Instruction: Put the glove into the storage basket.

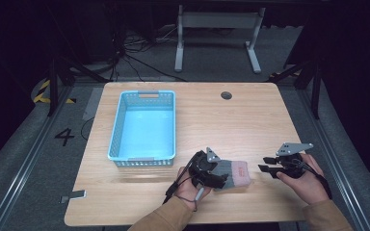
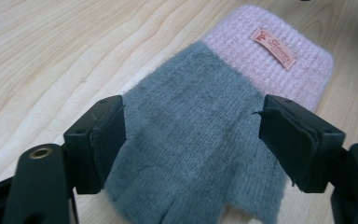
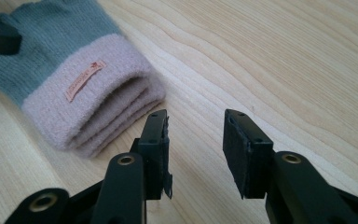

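A knitted glove, grey with a pink cuff and a small label, lies flat on the wooden table near the front edge. My left gripper is over its grey finger end. In the left gripper view its jaws stand open on either side of the grey part of the glove, and the pads do not press on it. My right gripper rests to the right of the cuff, apart from it. It is open with bare wood between its jaws. The pink cuff shows several stacked layers.
A light blue plastic basket with nothing in it stands at the left half of the table. A round cable hole sits near the back edge. A small metal piece juts from the table's front left edge.
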{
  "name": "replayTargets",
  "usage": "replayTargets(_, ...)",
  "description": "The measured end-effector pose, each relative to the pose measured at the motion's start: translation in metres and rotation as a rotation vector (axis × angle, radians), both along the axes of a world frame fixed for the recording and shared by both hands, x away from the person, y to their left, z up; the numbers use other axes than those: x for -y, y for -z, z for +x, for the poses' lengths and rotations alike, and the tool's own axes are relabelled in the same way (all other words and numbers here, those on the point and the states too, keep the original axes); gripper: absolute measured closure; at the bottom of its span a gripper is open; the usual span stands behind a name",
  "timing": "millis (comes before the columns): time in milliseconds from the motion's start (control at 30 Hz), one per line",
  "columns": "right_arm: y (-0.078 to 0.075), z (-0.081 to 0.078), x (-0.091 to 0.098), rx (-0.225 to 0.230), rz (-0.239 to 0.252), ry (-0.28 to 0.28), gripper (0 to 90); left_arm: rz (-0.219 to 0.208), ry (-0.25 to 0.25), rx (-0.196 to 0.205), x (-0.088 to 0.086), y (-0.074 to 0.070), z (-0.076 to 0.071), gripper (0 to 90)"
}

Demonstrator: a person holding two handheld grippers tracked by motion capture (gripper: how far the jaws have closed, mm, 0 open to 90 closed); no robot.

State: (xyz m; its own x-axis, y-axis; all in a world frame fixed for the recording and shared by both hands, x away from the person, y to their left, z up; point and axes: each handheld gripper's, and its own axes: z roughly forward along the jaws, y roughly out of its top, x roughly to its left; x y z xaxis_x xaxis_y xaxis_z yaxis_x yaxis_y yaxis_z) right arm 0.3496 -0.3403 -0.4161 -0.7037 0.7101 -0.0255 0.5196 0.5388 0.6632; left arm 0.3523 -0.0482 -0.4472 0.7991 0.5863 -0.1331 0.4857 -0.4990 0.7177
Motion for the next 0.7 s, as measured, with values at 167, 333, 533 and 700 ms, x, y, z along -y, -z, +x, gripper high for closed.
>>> replayTargets(167,0.001,0.0,-0.001,-0.006,-0.002,-0.004,62.0,0.035,-0.002,0.019,0.006,0.006,-0.001,21.0)
replayTargets(333,0.0,-0.001,0.0,-0.004,0.0,-0.006,61.7,0.009,-0.006,0.019,0.012,0.009,-0.002,16.1)
replayTargets(533,0.001,-0.003,0.002,-0.007,0.003,-0.003,61.1,0.009,-0.016,0.03,0.015,0.013,-0.003,16.4)
replayTargets(700,0.001,-0.003,0.002,-0.008,0.005,-0.006,60.6,0.017,-0.018,0.039,0.016,0.017,-0.005,15.5)
